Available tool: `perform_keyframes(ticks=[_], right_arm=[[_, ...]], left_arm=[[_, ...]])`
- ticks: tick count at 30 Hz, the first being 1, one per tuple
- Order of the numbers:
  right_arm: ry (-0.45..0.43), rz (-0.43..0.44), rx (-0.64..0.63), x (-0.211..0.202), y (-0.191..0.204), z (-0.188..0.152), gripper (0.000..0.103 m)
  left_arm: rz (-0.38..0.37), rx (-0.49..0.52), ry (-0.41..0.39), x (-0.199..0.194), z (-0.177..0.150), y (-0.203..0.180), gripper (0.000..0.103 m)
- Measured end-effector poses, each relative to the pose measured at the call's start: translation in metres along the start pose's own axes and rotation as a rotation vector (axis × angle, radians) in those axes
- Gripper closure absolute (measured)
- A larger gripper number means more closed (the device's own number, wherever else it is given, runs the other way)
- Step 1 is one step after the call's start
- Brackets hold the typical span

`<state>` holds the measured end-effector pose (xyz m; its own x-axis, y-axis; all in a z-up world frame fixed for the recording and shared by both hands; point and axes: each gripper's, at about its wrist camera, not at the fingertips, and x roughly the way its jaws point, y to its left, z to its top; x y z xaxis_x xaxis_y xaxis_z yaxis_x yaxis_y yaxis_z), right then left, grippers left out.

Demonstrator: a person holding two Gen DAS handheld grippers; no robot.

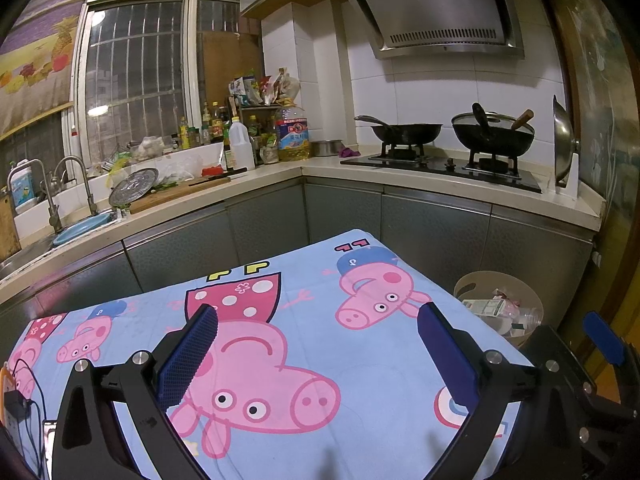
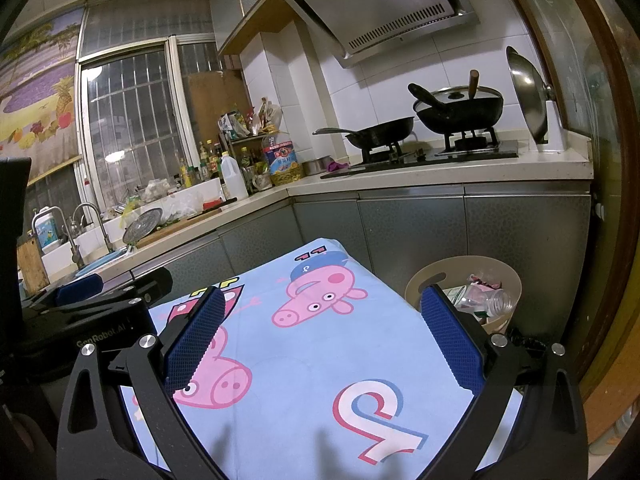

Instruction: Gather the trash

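A soft blue cartoon-pig cloth [image 1: 320, 360] covers the table, and above it the left gripper [image 1: 316, 344] and right gripper [image 2: 324, 332] hover with jaws spread wide and nothing between their ribbed blue pads [image 2: 192, 340]. The one round beige bin [image 2: 468, 280] stands on the floor just beside the table's far right corner, holding a clear plastic bottle [image 2: 490, 303] and crumpled wrappers [image 1: 496, 306]. Behind, two black woks [image 1: 492, 134] sit on the glossy gas hob [image 1: 440, 168] beneath a steel hood [image 1: 436, 8], along a pale L-shaped kitchen counter [image 1: 400, 176].
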<state>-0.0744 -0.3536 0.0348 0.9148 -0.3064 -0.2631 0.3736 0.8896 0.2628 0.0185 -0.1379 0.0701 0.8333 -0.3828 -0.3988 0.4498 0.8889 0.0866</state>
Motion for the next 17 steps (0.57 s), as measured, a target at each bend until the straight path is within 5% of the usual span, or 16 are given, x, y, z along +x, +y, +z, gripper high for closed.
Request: perform_keyframes(ticks=[17], right_arm=[[0.001, 0.0, -0.001, 0.0004, 0.0001, 0.0016, 0.006]], left_arm=[[-0.01, 0.008, -0.012, -0.001, -0.0016, -0.0023, 0.004]])
